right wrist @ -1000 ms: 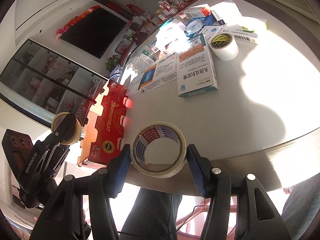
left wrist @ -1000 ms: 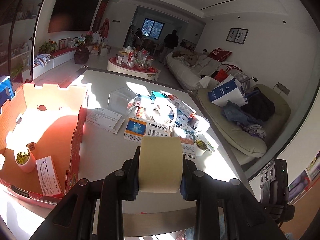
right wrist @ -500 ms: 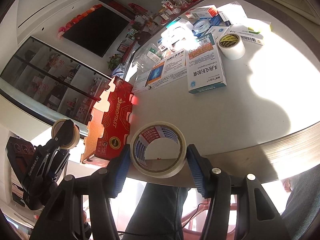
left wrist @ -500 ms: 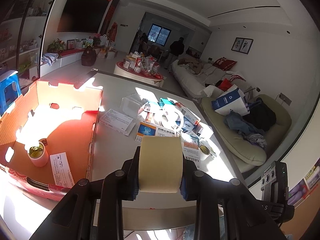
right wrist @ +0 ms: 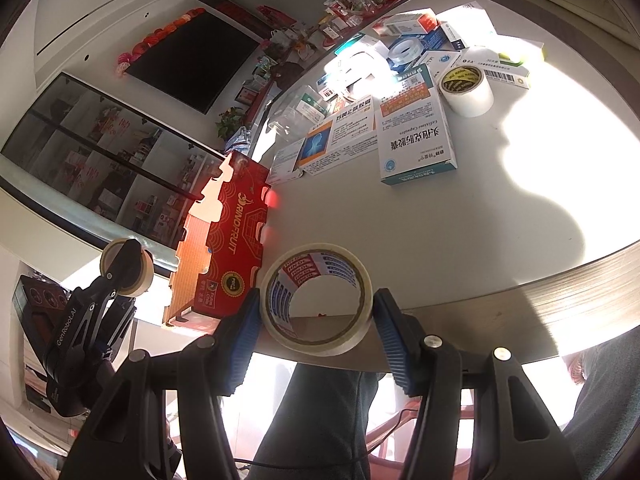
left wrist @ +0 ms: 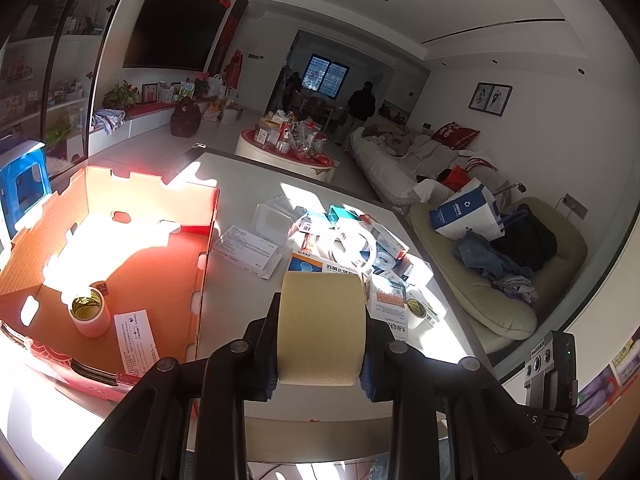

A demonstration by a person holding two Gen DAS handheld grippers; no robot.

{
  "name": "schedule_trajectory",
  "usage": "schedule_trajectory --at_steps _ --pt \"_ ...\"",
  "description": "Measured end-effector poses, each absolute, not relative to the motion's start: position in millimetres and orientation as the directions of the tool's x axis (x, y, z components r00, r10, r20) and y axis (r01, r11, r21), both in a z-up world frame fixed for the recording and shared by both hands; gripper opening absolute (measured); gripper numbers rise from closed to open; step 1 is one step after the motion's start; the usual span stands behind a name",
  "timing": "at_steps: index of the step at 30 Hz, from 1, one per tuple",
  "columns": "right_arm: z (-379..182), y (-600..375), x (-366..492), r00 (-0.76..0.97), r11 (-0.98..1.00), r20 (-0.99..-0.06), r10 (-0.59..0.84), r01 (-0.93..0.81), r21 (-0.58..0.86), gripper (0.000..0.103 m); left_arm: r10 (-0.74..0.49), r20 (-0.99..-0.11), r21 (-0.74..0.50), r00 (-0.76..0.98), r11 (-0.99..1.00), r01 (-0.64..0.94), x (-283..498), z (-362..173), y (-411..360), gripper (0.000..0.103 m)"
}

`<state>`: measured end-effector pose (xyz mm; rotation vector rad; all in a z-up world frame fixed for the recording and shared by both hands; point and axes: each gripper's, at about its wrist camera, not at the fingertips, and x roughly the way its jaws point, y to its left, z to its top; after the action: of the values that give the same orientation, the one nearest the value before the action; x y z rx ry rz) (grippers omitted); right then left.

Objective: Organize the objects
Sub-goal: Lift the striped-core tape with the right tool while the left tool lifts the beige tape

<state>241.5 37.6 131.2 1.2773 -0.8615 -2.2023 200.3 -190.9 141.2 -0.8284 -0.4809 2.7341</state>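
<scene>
The left gripper (left wrist: 322, 328) clamps a wide beige masking-tape roll (left wrist: 322, 326) just right of the open red cardboard box (left wrist: 120, 256) on the white tabletop (left wrist: 240, 280). The right gripper (right wrist: 316, 320) pinches a clear tape roll with a printed core (right wrist: 316, 300) at the tabletop's near edge, right of that box.

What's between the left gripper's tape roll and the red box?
Nothing visible. The left gripper holds the beige tape roll clear of the table; only the red box near wall lies leftward, and it is low.
</scene>
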Motion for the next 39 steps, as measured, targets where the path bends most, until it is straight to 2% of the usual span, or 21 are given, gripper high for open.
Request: schedule_trajectory --at_steps 39 --pt "132.8 37.9 242.2 -0.468 -0.697 -0.594 -0.654 0.069 0.714 0.055 0.290 -0.493 -0.363 -0.820 -0.925 -0.109 197.3 148.6 -200.1 0.032"
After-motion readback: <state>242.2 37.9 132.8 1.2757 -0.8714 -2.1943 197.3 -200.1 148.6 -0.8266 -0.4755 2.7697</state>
